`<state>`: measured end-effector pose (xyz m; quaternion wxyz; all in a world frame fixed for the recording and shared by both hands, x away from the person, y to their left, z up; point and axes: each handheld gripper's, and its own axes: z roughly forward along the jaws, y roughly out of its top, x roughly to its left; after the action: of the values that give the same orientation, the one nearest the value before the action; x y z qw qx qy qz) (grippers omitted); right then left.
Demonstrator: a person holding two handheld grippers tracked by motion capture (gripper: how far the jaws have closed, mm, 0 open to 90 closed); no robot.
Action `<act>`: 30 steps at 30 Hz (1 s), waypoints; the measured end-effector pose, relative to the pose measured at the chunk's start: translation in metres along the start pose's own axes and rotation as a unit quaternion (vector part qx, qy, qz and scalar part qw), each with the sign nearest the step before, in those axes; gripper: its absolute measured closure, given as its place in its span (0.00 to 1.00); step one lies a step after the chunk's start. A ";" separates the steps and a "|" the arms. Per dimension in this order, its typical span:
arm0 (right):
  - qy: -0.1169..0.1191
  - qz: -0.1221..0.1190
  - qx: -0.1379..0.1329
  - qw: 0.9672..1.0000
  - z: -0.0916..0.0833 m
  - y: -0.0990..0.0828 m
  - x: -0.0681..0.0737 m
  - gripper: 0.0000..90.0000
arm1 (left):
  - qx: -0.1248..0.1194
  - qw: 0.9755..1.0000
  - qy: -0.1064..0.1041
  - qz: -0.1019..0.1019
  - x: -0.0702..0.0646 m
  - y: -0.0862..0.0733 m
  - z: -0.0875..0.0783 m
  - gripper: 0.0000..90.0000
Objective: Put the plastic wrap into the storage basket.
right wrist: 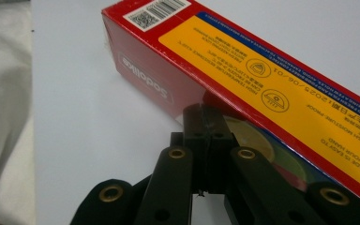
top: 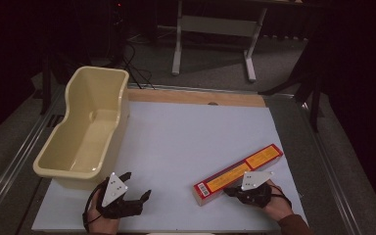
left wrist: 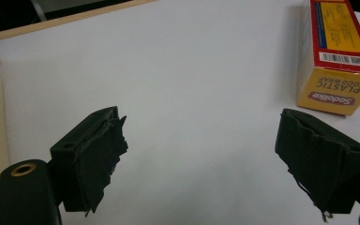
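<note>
One long box of plastic food wrap (top: 238, 173) is the thing to deal with here, lying flat and at an angle on the white table (top: 191, 142), over on my right side near the front edge. The cream plastic tub (top: 85, 127) sits well apart from it, at the left edge of the table, with nothing in it that I can see.

My right tool (top: 250, 190) is right up against the near long side of the box, around the middle. In the right gripper view the jaws are pressed together with nothing between them, tips touching or just about touching the red side panel. My left tool (top: 136, 192) is hanging over bare table with the jaws spread wide, holding nothing.

Handling guess: it's thin cardboard with a roll inside, so stiff along its length, fairly light, but the walls will dent if I squeeze hard. The printed card looks a bit glossy, so it could slip. I'd open up and pinch across the narrow width near the middle so it doesn't tip or swing.
</note>
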<state>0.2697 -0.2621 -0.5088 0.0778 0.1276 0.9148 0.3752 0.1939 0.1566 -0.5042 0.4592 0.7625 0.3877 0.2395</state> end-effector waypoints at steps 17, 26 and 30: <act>-0.051 0.026 0.025 0.998 0.032 0.032 -0.030 1.00 | 0.002 1.000 -0.003 0.002 -0.001 0.000 0.001 0.17; -0.091 0.053 0.037 0.994 0.045 0.047 -0.058 1.00 | 0.002 1.000 -0.001 0.005 -0.002 0.000 0.000 0.17; -0.109 0.079 0.037 0.990 0.045 0.047 -0.073 1.00 | 0.001 1.000 -0.001 0.004 -0.002 0.000 0.000 0.17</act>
<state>0.3587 -0.2206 -0.5040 0.1423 0.2420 0.9012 0.3303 0.1929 0.1552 -0.5039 0.4576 0.7649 0.3843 0.2406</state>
